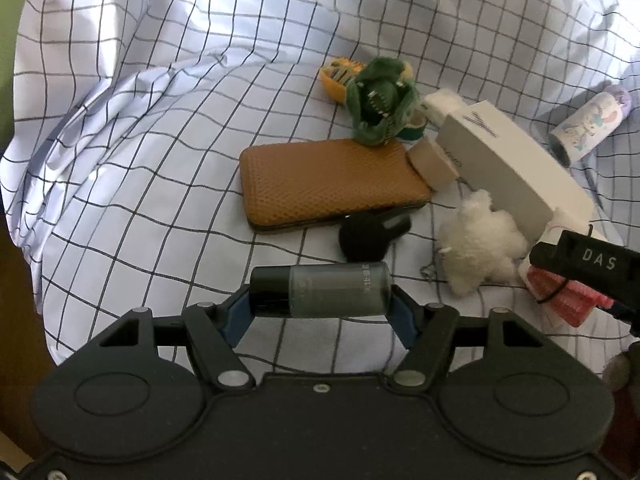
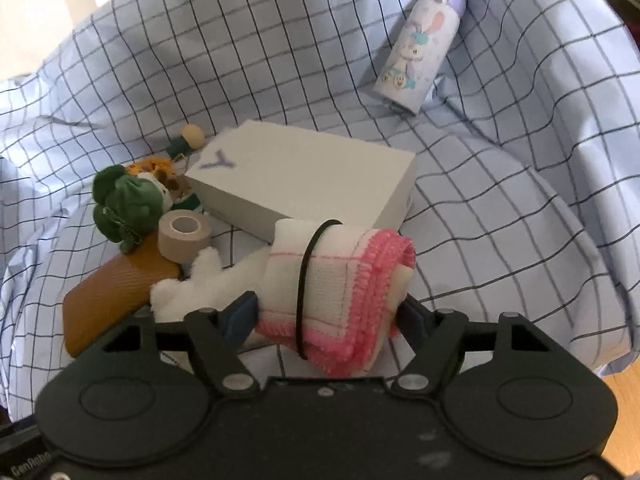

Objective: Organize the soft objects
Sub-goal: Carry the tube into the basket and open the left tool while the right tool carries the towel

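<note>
"DAS" on the right tongs (image 1: 592,276); "GenRobo" on its body; "Y" on the white box (image 2: 304,180)

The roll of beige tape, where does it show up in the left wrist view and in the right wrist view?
Left wrist view: the roll of beige tape lies right of centre, at the right end of the brown case, beside the white box.
Right wrist view: it sits left of centre, resting on the brown case, below the green plush.
Shared landmark: the white box.
</note>
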The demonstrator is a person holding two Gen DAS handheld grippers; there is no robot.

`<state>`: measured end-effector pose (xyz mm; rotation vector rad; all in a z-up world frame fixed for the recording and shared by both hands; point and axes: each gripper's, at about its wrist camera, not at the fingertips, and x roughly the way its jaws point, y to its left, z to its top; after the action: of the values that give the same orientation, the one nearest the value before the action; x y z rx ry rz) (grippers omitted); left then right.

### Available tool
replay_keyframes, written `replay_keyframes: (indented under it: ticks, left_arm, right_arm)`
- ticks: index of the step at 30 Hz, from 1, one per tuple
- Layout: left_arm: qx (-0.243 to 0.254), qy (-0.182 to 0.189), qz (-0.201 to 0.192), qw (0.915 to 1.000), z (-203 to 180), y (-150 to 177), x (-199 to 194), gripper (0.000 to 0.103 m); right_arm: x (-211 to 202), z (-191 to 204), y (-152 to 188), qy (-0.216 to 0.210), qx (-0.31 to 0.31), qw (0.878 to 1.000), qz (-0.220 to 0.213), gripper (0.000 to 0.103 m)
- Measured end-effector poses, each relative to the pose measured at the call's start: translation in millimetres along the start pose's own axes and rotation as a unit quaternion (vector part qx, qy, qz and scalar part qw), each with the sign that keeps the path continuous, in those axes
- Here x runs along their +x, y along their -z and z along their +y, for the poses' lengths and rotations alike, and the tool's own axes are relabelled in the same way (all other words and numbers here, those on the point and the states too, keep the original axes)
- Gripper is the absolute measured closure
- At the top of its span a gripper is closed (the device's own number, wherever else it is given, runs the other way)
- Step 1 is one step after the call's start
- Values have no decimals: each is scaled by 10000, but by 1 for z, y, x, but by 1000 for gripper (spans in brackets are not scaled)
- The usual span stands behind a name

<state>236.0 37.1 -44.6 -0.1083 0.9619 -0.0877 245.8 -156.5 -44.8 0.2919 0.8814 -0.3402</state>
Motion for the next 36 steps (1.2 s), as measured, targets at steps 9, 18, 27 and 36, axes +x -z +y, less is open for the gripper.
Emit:
replay_keyframes:
  ticks: [9,18,27,36]
  left_arm:
    - [205,176,-238,9994,-18,14,-39,38]
    - [401,301,-218,9985,-37,47,-73,38]
    - [457,375,11,9982,-46,87,-90,38]
    - [378,277,-67,9989,-49,109,-99,38]
  right_arm:
    - [-54,-21,5,-406,-78,9983,-402,30]
    - [-114,-40,28,-710,-325,9933,-857,29]
    - [-163,-60,64,-896,-494,9882,-1142,29]
    - [-198,-70,92,-1064,-591,9828,-1387,29]
